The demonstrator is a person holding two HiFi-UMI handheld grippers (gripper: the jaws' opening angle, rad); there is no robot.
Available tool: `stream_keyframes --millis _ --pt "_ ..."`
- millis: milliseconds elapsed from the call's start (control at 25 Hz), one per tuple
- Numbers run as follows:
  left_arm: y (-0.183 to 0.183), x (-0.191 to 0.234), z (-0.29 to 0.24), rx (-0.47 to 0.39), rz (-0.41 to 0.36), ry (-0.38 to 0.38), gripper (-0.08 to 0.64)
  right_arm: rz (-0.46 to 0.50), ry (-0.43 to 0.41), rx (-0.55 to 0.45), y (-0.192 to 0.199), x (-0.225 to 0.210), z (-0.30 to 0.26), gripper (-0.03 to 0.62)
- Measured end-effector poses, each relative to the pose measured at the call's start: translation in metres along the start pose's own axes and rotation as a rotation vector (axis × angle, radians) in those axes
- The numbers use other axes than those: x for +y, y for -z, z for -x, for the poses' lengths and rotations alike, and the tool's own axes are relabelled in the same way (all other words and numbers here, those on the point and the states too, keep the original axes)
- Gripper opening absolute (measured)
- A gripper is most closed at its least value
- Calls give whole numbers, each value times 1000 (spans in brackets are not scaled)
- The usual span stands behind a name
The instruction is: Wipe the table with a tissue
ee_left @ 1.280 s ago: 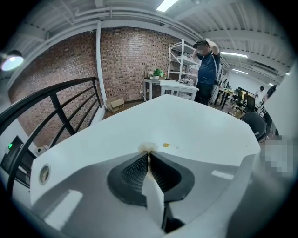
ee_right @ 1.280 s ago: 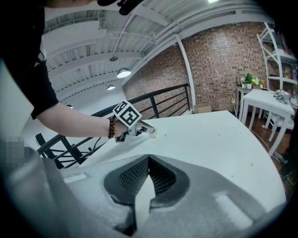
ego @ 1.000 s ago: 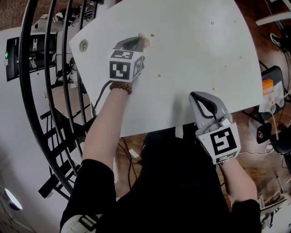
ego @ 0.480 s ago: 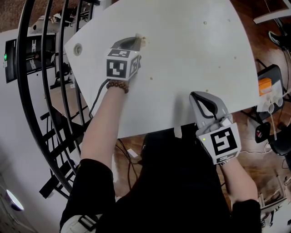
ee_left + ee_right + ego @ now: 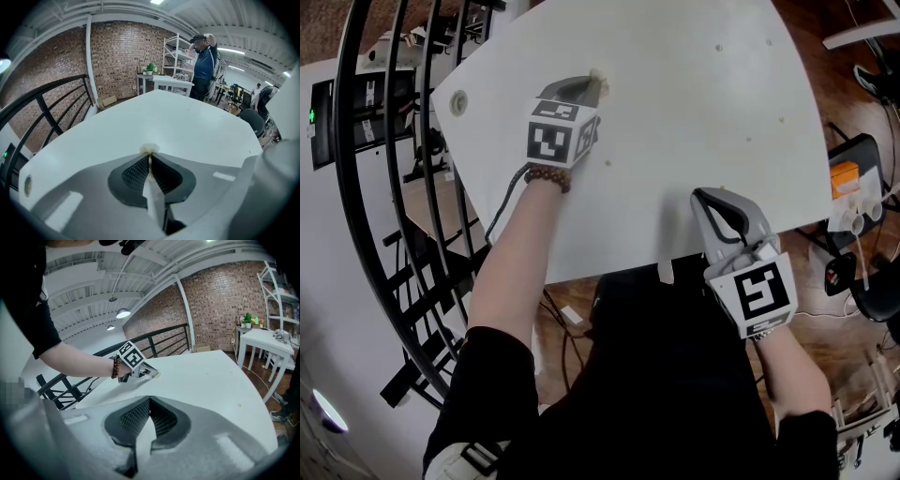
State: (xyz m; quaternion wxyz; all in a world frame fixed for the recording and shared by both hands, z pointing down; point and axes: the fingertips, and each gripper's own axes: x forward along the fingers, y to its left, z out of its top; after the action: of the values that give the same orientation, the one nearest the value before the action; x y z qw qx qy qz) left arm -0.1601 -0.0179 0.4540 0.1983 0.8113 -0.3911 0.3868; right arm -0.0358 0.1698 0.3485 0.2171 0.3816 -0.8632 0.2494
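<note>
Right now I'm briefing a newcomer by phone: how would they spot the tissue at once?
Start at the big white table. Over its left part is the left hand-held gripper. The tissue is the small cream wad pinched at that gripper's tip, unlike the scattered loose specks.

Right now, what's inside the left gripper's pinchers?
A tissue, squeezed between the left gripper's shut jaws. Its crumpled tip pokes out in front, over the white table. The part pinched between the pads is covered, and so is the table right under the tip.
</note>
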Motion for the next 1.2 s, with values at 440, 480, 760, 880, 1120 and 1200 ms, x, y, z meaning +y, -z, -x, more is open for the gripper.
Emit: stream_keyframes --millis 440,480,760,880,1120,1200 --pt "-6 -20 -4 10 -3 43 34 -11 -3 -17 -5 -2 4 -8" --pt "-6 -20 -3 10 -4 46 34 -8 -4 -16 -6 -1 3 -9" --pt "-8 -26 -1 -1 1 53 34 -8 -3 -22 -7 -2 6 -9" --pt "-12 -30 4 -19 10 57 34 -11 -1 -24 -9 -1 8 -9" --pt "-13 -35 21 -53 35 46 34 -2 -3 -24 -11 0 10 -8" --pt "-10 -33 28 -57 48 36 34 1 -8 -36 -15 0 10 -8"
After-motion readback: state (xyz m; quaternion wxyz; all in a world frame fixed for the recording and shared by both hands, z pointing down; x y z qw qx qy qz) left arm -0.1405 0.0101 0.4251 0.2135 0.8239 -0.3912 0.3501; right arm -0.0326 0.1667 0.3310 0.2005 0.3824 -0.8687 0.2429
